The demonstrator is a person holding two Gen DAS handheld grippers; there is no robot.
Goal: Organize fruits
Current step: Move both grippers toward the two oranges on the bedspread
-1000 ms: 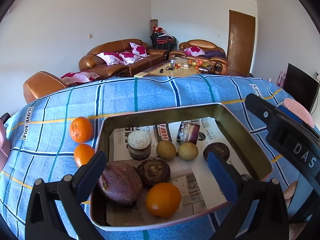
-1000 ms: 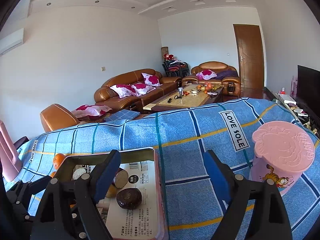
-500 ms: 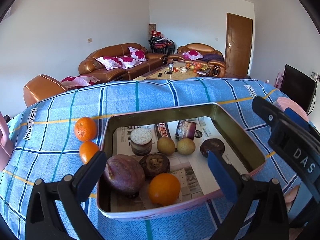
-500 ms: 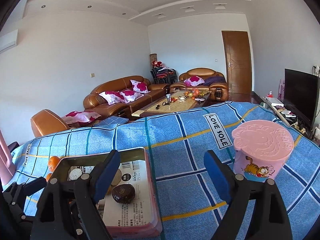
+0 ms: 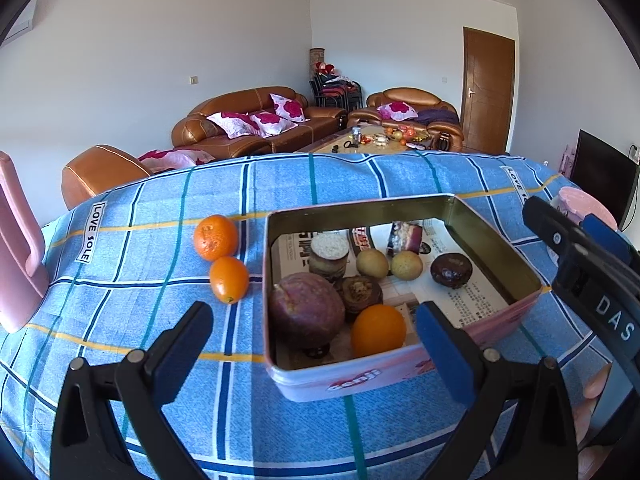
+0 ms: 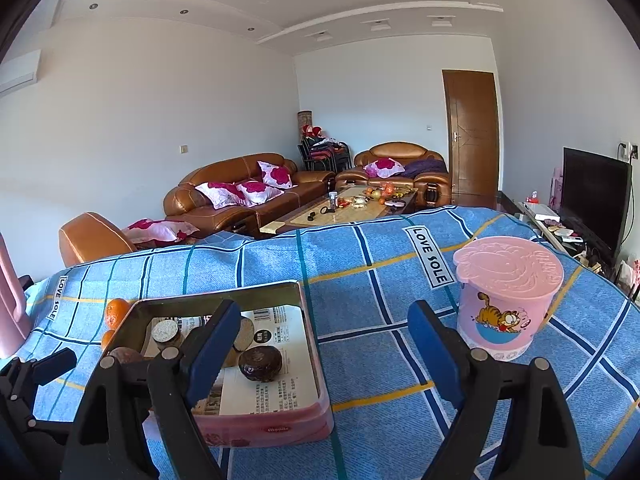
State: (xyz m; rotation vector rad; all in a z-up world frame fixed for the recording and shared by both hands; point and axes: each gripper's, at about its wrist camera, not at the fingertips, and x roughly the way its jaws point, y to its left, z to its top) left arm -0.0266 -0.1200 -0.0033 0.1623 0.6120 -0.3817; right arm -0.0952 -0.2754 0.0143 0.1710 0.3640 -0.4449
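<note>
A pink tin box lined with newspaper sits on the blue checked cloth. It holds an orange, a purple passion fruit, several brown and yellow fruits and a dark round one. Two oranges lie on the cloth left of the box. My left gripper is open and empty, above the box's near edge. My right gripper is open and empty, above the cloth beside the box's right wall.
A pink lidded Garfield cup stands right of the box. A pink chair back rises at the table's left edge. The right gripper's body shows at the right of the left wrist view. Sofas and a coffee table stand beyond.
Both grippers have pulled back and risen from the box. The box and the two loose oranges now sit farther ahead. Both stay open.
</note>
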